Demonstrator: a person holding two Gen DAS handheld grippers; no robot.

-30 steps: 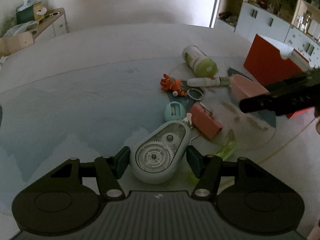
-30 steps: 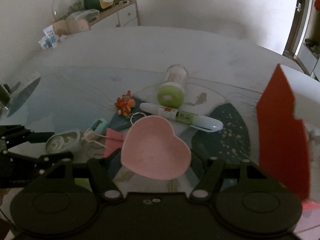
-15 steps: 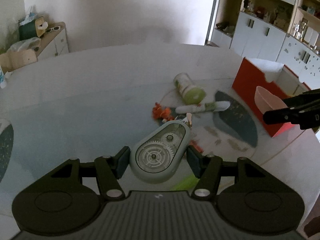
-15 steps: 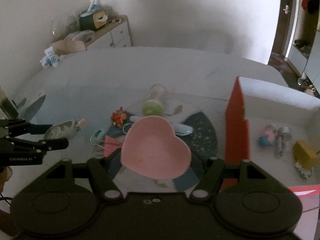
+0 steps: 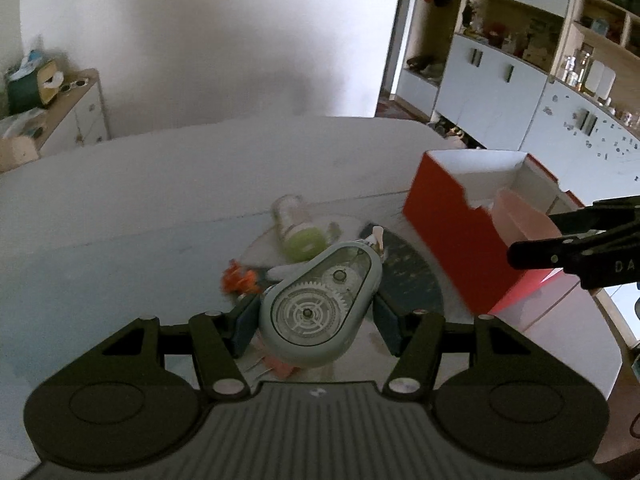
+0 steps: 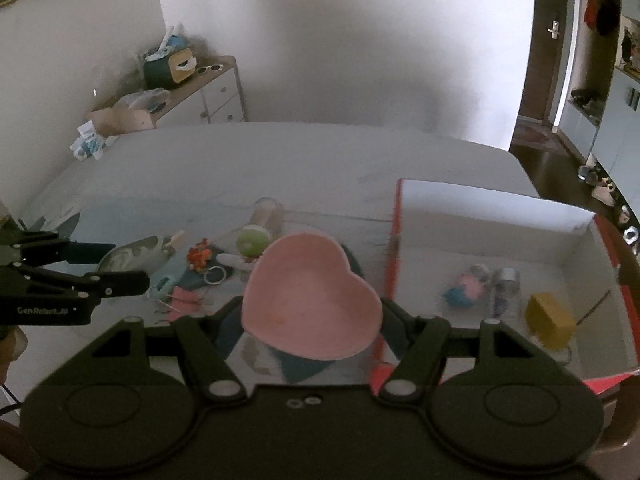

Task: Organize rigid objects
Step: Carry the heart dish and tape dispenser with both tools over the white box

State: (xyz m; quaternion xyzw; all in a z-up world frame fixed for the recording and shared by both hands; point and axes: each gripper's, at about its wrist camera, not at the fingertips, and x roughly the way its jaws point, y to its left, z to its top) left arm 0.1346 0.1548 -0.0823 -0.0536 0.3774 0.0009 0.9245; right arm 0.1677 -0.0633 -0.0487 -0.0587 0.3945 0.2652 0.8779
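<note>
Left gripper clamped a tape dispenser; right gripper gripped a pink dish beside a red box.

In the left wrist view we lose most of the white tube behind the correction tape dispenser, and the orange toy blurs. In the right wrist view, the small things in the red box smear; we cannot name the blue-and-pink one.
</note>
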